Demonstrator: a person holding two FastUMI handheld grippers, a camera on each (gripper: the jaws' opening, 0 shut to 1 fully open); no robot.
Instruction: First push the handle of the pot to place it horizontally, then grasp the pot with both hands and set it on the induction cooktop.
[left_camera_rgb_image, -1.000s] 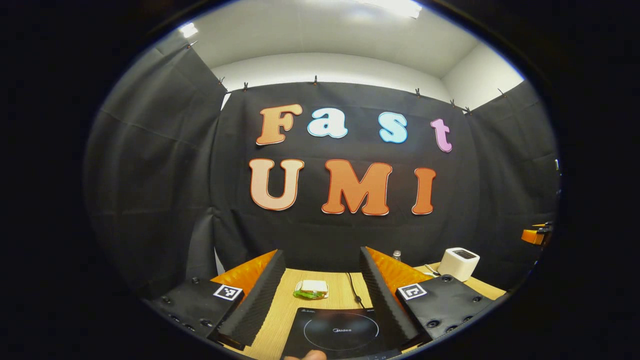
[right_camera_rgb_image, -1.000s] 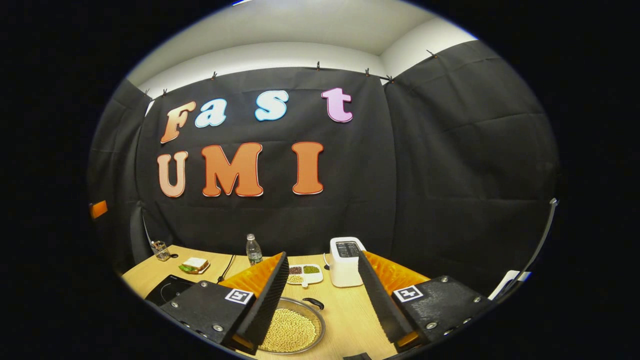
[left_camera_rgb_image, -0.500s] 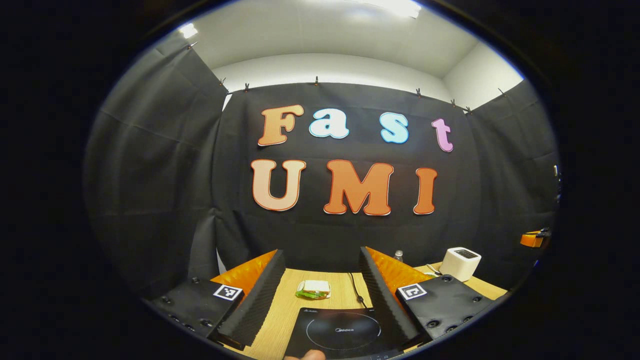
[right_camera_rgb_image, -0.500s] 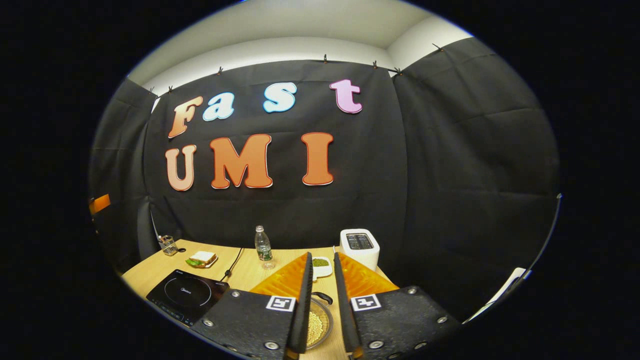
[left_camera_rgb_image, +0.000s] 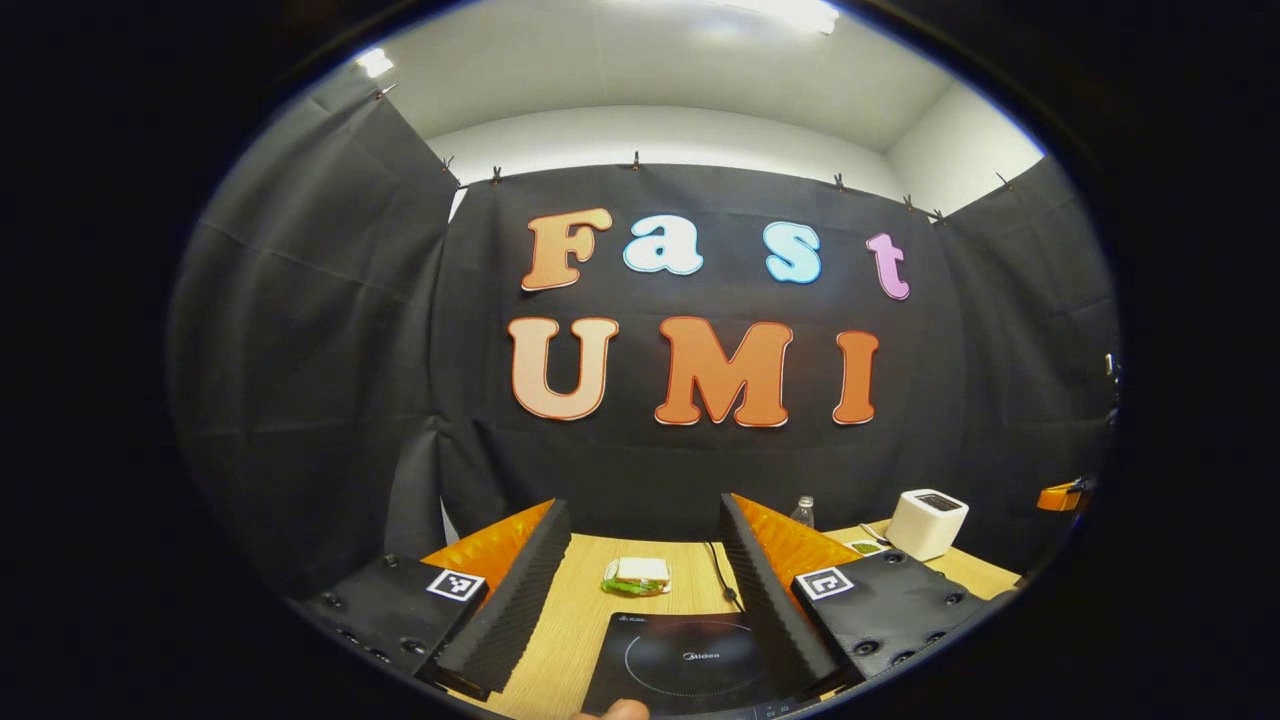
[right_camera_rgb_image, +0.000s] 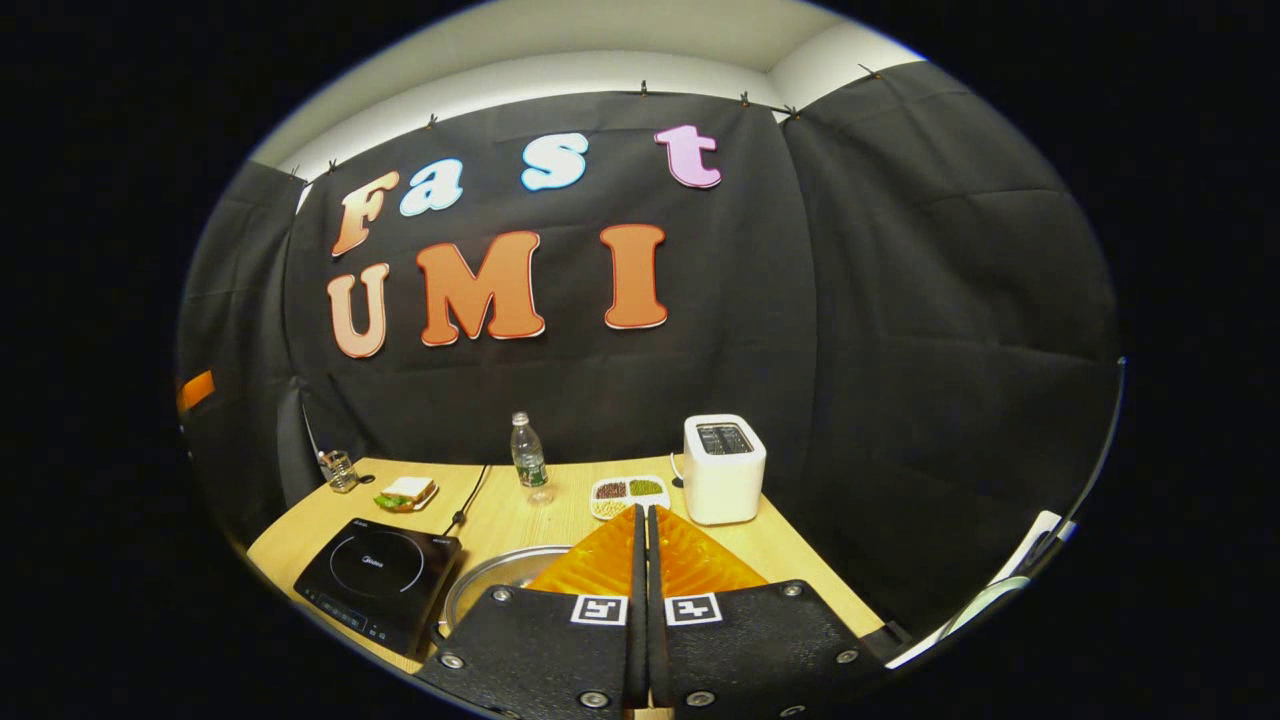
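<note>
In the right gripper view, the silvery rim of the pot (right_camera_rgb_image: 487, 580) peeks out left of my right gripper (right_camera_rgb_image: 641, 512). That gripper is shut, its fingers pressed together above the pot, and they hide the pot's handle and contents. The black induction cooktop (right_camera_rgb_image: 376, 581) lies on the wooden table just left of the pot. In the left gripper view, my left gripper (left_camera_rgb_image: 641, 503) hangs open over the cooktop (left_camera_rgb_image: 690, 665), nothing between its fingers. A fingertip of a hand (left_camera_rgb_image: 615, 710) shows at the bottom edge.
Behind the pot stand a white toaster (right_camera_rgb_image: 723, 468), a divided dish of beans (right_camera_rgb_image: 625, 492) and a water bottle (right_camera_rgb_image: 527, 462). A sandwich (right_camera_rgb_image: 405, 492) and a small glass (right_camera_rgb_image: 340, 470) sit at the far left. The cooktop's cord (left_camera_rgb_image: 722, 580) runs back toward the wall.
My right gripper has gone from wide open to shut over the pot, and its view now takes in more of the table. The left gripper drifted slightly left and stayed open.
</note>
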